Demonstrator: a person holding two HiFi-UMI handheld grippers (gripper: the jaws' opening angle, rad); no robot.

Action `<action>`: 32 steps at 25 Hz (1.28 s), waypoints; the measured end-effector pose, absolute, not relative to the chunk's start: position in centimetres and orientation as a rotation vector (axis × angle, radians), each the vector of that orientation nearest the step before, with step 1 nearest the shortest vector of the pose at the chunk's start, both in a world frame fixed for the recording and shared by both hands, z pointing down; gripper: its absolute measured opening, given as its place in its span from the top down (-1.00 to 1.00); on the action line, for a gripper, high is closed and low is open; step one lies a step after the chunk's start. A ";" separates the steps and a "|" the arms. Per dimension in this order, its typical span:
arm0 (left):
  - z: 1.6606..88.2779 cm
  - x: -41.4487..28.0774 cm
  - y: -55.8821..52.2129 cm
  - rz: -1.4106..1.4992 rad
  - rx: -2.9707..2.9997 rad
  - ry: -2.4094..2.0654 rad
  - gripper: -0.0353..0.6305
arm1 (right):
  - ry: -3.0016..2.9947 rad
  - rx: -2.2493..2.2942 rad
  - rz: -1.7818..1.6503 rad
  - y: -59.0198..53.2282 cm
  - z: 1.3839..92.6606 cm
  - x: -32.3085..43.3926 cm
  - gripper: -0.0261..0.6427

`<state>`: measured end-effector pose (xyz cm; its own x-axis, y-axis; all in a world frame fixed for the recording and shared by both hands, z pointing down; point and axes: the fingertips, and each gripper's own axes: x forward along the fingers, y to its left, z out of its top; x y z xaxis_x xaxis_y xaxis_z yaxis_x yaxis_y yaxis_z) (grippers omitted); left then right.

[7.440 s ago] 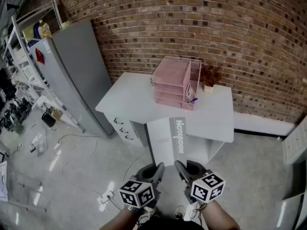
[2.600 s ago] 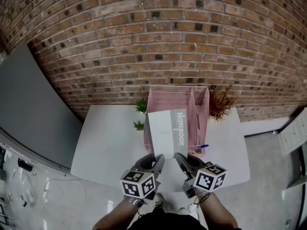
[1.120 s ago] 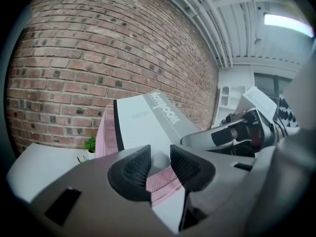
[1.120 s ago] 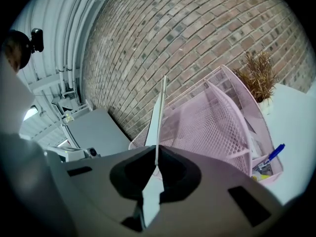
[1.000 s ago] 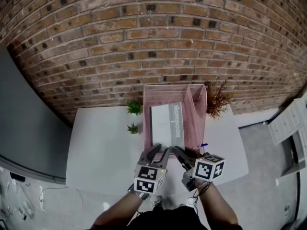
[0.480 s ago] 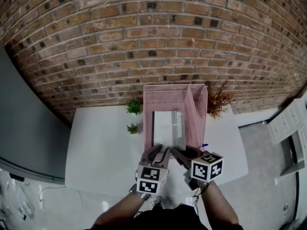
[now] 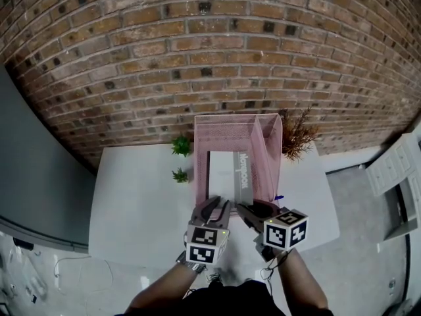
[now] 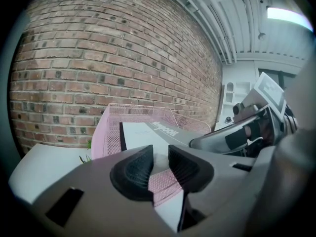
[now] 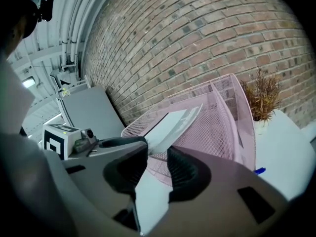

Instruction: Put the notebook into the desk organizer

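Observation:
The white notebook (image 7: 223,173) with a grey spine lies in the top tray of the pink mesh desk organizer (image 7: 227,118), which stands on the white desk (image 7: 138,196). Both grippers hover at the organizer's near edge. My left gripper (image 7: 214,207) is open, its jaws having just narrowed a little, and only pink mesh (image 8: 111,132) shows through its gap (image 8: 160,157). My right gripper (image 7: 247,208) has just been opening and stands open (image 9: 158,162). The notebook (image 9: 173,122) lies beyond its pads, free of them. In the left gripper view the notebook (image 8: 143,135) rests inside the tray.
Two small green plants (image 7: 183,145) stand left of the organizer and a dried brown plant (image 7: 299,133) stands to its right. A blue pen (image 7: 279,198) lies by the organizer's right foot. A brick wall is behind, and a grey cabinet (image 7: 33,176) is on the left.
The notebook has slid deeper into the organizer's top tray and settled there. The right jaws have opened off it and the left jaws have narrowed slightly. Both hands have hardly moved.

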<state>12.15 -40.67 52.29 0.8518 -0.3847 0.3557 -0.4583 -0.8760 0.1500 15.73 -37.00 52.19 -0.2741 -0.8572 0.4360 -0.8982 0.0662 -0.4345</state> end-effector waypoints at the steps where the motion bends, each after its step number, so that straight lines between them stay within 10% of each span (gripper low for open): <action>1: 52.3 12.1 -40.7 0.469 2.797 -0.650 0.60 | -2.244 1.859 0.999 -36.7 52.2 15.9 0.53; 32: 43.0 4.3 -16.6 0.276 2.679 -1.241 0.79 | -2.729 1.472 0.464 -15.4 41.9 12.8 0.91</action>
<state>4.31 -16.60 43.01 0.6350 -0.7342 0.2402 -0.7668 -0.6368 0.0808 12.77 -15.38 41.89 -0.5592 -0.8164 0.1442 -0.8182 0.5155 -0.2546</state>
